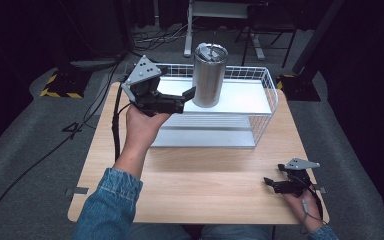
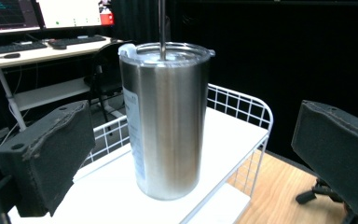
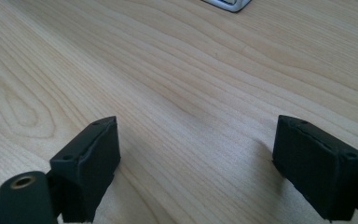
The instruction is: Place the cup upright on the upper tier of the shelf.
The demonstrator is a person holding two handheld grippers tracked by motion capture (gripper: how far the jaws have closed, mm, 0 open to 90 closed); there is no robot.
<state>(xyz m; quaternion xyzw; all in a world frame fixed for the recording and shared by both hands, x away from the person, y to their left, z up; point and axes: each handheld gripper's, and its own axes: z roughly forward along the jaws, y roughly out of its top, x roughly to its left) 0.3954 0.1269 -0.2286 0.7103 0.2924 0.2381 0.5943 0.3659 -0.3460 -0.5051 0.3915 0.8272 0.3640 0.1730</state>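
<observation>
A tall steel tumbler point(image 1: 209, 75) with a clear lid and a metal straw stands upright on the white top shelf of a wire rack point(image 1: 269, 82). My left gripper point(image 1: 187, 96) is held at shelf height just left of the tumbler, open, its jaws pointing at it. In the left gripper view the tumbler point(image 2: 166, 121) stands between and beyond the two spread pads point(image 2: 51, 156), untouched. My right gripper point(image 1: 270, 183) rests low over the wooden table point(image 1: 210, 175) near its front right corner, open, with bare wood point(image 3: 196, 107) between its pads.
The rack has a lower metal shelf point(image 1: 205, 136) that juts toward me. Beyond the table are a desk frame point(image 1: 220, 20) and cables on the grey floor. A desk with monitors point(image 2: 42, 32) appears in the left gripper view.
</observation>
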